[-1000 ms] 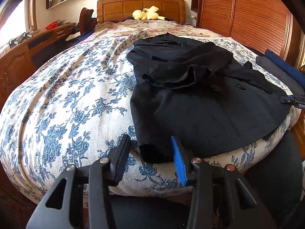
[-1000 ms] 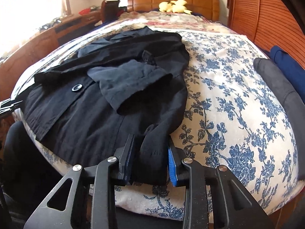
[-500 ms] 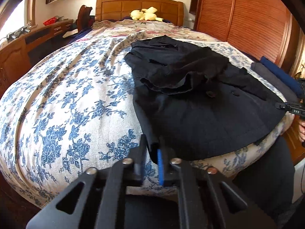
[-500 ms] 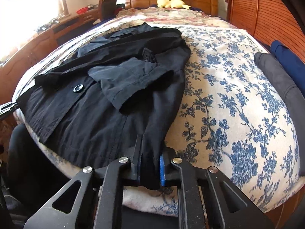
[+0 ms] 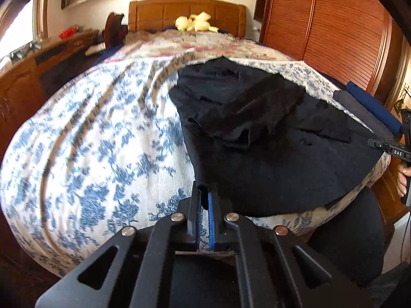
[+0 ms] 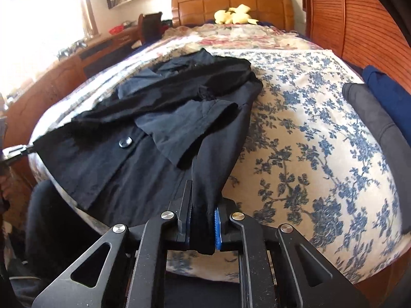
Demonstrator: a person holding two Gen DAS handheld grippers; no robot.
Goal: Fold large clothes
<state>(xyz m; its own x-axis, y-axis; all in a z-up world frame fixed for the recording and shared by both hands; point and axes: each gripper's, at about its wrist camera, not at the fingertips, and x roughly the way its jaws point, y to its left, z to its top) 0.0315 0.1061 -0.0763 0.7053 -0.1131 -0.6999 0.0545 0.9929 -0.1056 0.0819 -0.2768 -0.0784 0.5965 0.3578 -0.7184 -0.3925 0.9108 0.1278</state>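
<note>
Bedroom setup: black coat (image 5: 269,138) spread flat on the floral bed (image 5: 90,141), hem toward us. Left tongs (image 5: 204,205) pinch one hem corner, right tongs (image 6: 203,220) pinch the other, probably so the hem folds evenly.

Left hand-held gripper (image 5: 204,205) clamped on black coat (image 5: 269,159) hem, over floral bedspread (image 5: 90,141)
</note>
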